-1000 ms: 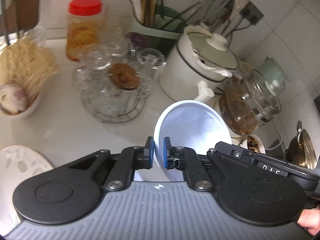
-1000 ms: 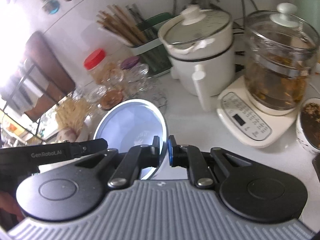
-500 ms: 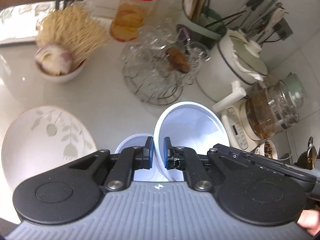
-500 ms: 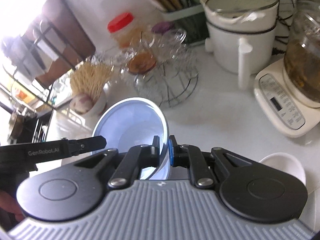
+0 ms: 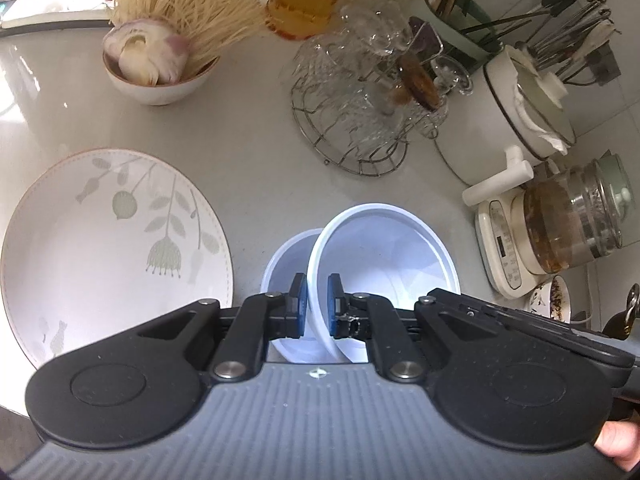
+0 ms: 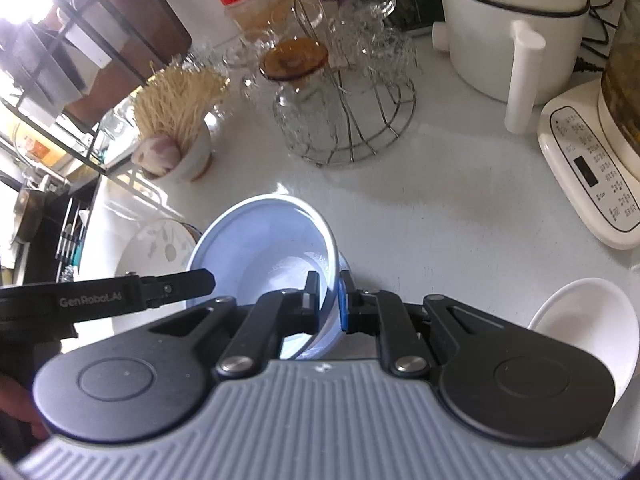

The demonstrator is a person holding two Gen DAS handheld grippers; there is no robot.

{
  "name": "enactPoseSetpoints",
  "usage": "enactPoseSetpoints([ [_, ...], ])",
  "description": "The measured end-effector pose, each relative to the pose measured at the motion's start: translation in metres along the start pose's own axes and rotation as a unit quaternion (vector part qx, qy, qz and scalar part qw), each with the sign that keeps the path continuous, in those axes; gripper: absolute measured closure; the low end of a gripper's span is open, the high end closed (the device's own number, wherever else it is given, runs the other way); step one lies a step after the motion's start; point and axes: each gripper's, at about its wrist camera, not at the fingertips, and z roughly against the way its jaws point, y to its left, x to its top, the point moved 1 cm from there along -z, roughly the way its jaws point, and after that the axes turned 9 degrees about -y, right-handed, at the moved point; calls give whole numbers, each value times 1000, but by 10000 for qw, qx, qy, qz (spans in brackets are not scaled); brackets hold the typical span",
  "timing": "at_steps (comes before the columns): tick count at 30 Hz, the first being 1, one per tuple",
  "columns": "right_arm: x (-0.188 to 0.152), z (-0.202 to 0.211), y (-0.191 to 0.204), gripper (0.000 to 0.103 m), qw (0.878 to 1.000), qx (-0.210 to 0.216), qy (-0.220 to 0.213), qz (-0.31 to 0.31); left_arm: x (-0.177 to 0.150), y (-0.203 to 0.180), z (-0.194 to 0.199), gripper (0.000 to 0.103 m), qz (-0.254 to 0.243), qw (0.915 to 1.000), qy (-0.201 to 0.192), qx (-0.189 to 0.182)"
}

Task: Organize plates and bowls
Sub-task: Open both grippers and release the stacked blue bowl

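A pale blue-white bowl point(image 5: 384, 252) hangs tilted just above the counter, gripped by its rim from two sides. My left gripper point(image 5: 317, 304) is shut on the near rim in the left wrist view. My right gripper point(image 6: 329, 300) is shut on the opposite rim of the same bowl point(image 6: 264, 248). A second matching bowl point(image 5: 286, 264) sits on the counter directly beneath, partly hidden by the held one. A large floral plate point(image 5: 112, 240) lies flat to the left. A small white bowl point(image 6: 588, 320) rests at the right in the right wrist view.
A bowl of garlic and dry noodles point(image 5: 160, 80) stands at the back left. A wire rack of glassware point(image 5: 352, 120) fills the middle back. A white pot point(image 5: 512, 120) and a glass kettle on its base point(image 5: 568, 232) line the right side.
Both grippers have come down and toward the near side with the bowl between them. The floral plate, the second bowl beneath and the small white bowl have come into view.
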Motion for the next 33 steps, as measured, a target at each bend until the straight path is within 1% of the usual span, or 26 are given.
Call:
enactPoseSetpoints([
  [3, -2, -6, 0, 90, 10000, 31, 46, 6, 0, 0, -3, 93, -50, 9999, 0, 92],
  [10, -2, -21, 0, 90, 9998, 98, 173, 17, 1, 9, -12, 93, 46, 9998, 15, 204],
  [14, -3, -29, -1, 90, 9995, 111, 295, 45, -1, 8, -16, 93, -53, 9995, 28, 305],
  [19, -5, -32, -2, 90, 9993, 151, 334, -8, -2, 13, -20, 93, 34, 9995, 93, 305],
  [21, -4, -31, -3, 90, 9994, 187, 279, -11, -2, 15, -21, 93, 52, 9995, 121, 276],
  [23, -2, -30, -4, 90, 9994, 242, 224, -35, 0, 15, -20, 87, 27, 9994, 133, 320],
  [25, 0, -29, -4, 89, 9994, 255, 229, -22, 2, 14, -18, 67, 2, 9992, 147, 373],
  [26, 0, -29, -5, 89, 9993, 223, 287, -1, 3, 13, -17, 65, -8, 9993, 136, 354],
  [28, 2, -27, -5, 89, 9994, 200, 289, 20, 6, 9, -13, 64, -99, 9994, 87, 318],
  [33, 7, -13, -9, 88, 9999, 125, 85, -45, 15, -3, -6, 64, -295, 9993, -16, 222],
])
